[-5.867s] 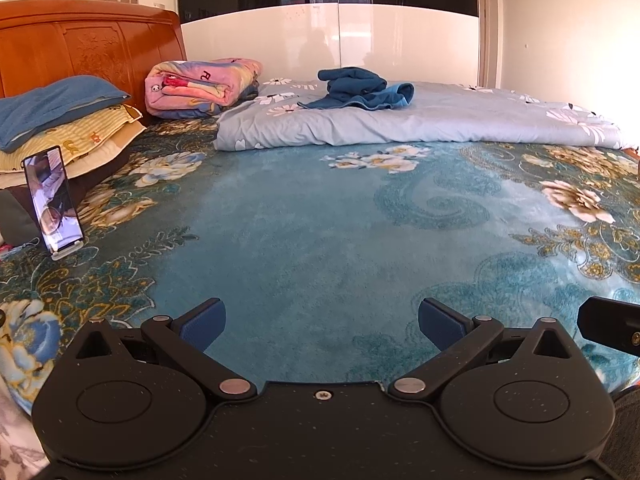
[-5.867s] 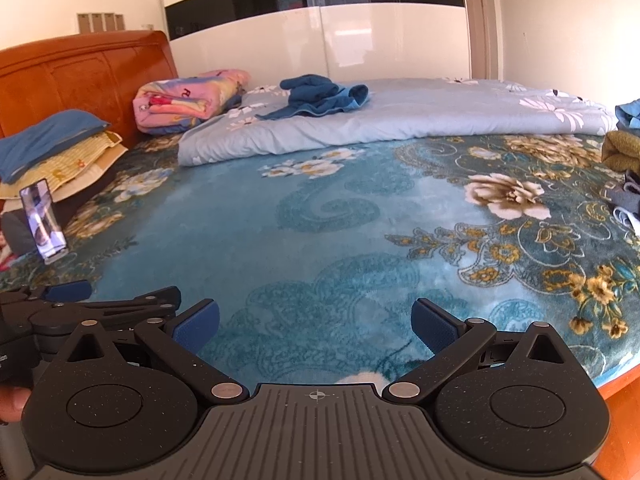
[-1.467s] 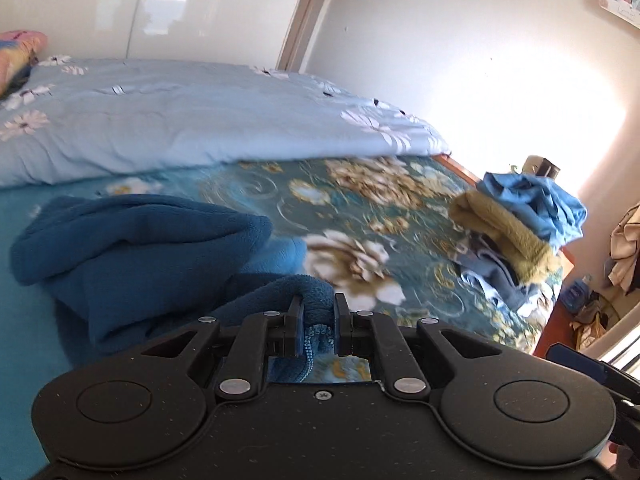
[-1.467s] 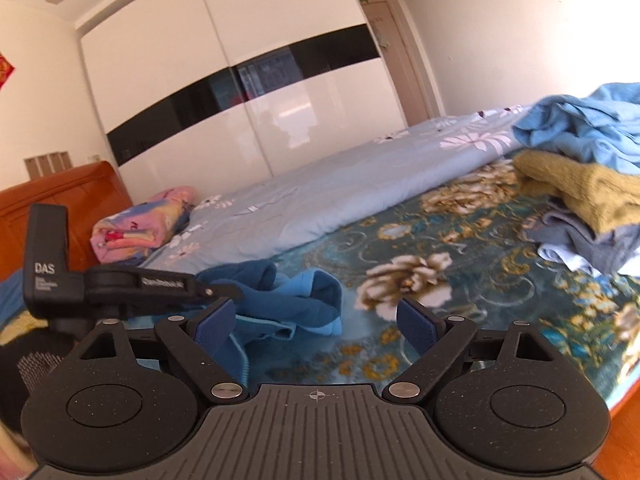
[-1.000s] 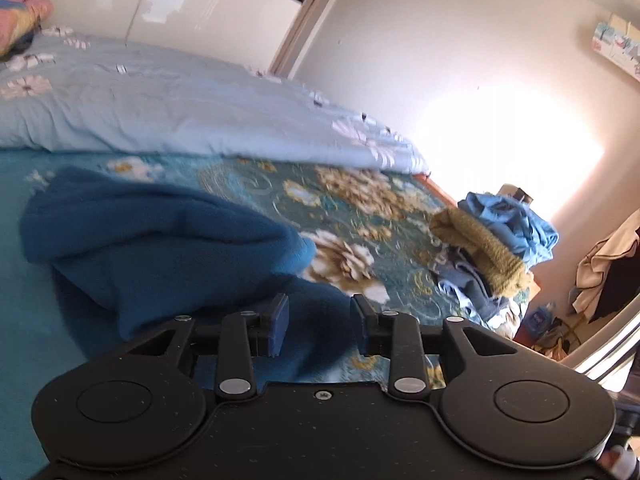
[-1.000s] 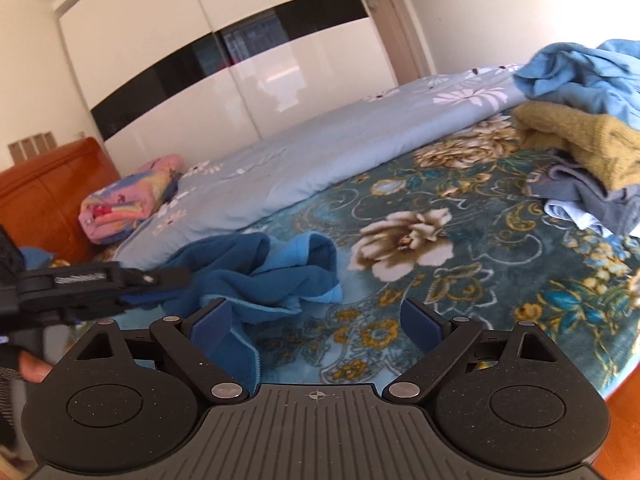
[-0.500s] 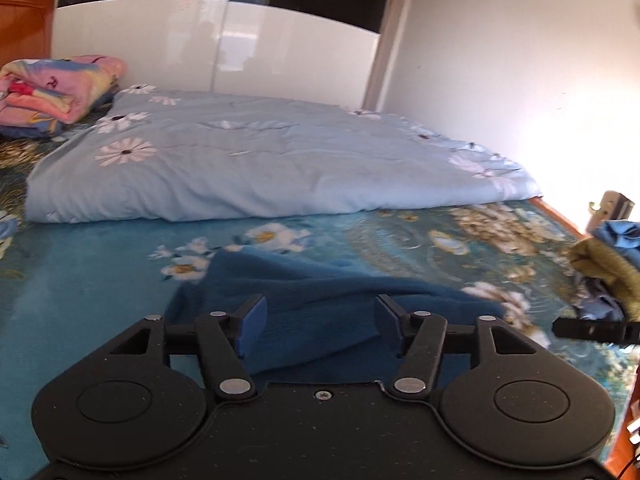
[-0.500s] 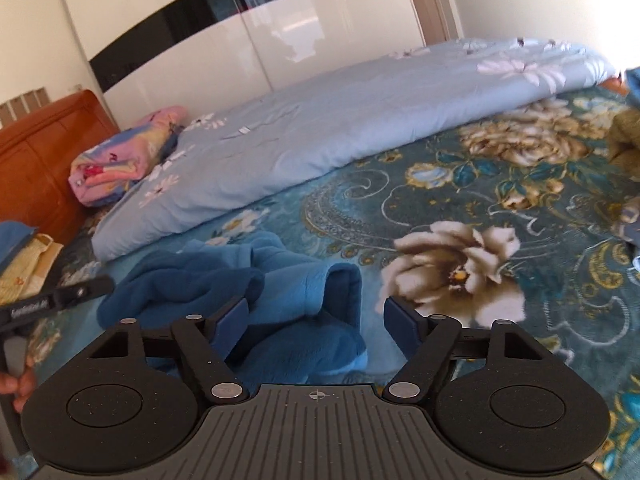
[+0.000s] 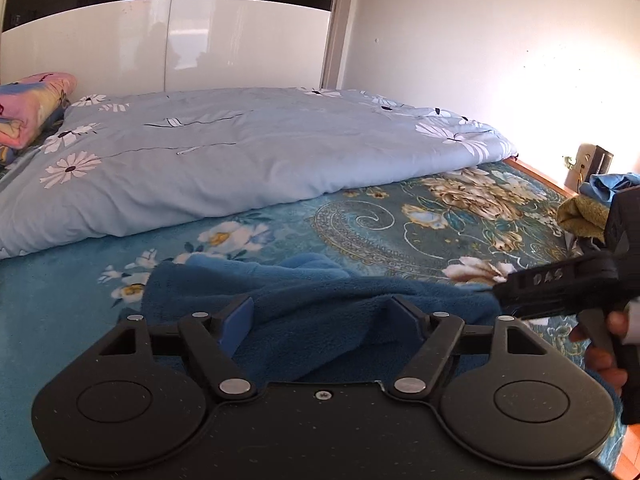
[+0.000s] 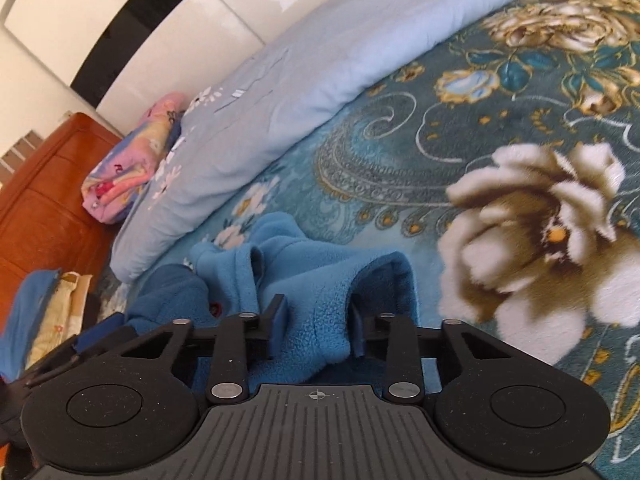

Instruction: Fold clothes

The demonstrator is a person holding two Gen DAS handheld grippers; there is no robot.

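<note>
1. The blue fleece garment [image 9: 320, 308] lies crumpled on the floral bedspread [image 9: 400, 220], just in front of the grey quilt [image 9: 240, 152], its length running left to right.
2. The left gripper [image 9: 320, 316] hovers spread wide over the garment's darker part.
3. The right gripper [image 10: 316, 320], nearer the lighter edge, straddles a fold, jaws parted.

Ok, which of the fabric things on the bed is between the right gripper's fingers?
The blue fleece garment, crumpled on the teal floral blanket, not the pale quilt.
</note>
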